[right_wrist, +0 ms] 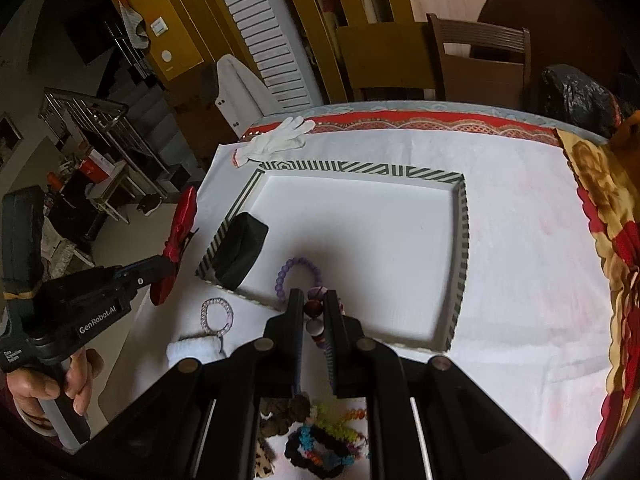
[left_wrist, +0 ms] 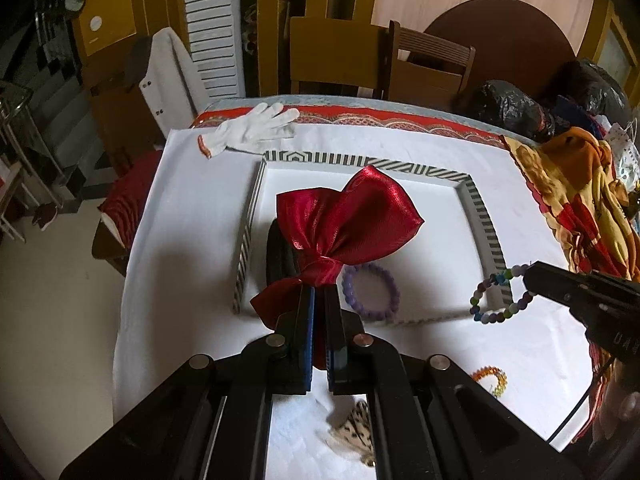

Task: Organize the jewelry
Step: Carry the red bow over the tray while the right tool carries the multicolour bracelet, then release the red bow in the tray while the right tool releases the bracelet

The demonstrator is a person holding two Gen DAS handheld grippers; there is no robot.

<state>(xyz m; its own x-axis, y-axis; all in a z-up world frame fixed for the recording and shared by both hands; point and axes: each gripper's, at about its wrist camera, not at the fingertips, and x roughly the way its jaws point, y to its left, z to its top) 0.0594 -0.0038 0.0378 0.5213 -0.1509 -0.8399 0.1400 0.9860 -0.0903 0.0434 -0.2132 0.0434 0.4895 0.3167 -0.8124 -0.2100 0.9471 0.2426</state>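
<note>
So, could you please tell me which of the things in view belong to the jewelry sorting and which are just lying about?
Part of the job:
- red bow, in the left gripper
- multicolored bead bracelet, in the right gripper
- striped tray, holding a purple bracelet and black case
- clear chain bracelet
- pile of hair ties

Lying about:
- white glove
- floral cloth
- black bag

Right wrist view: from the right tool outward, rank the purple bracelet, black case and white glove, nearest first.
From the right tool, which is shut on a bead bracelet:
1. Purple bracelet, just beyond the tips, inside the striped tray.
2. Black case, farther left, in the tray's near-left corner.
3. White glove, beyond the tray's far rim, at the cloth's far edge.
</note>
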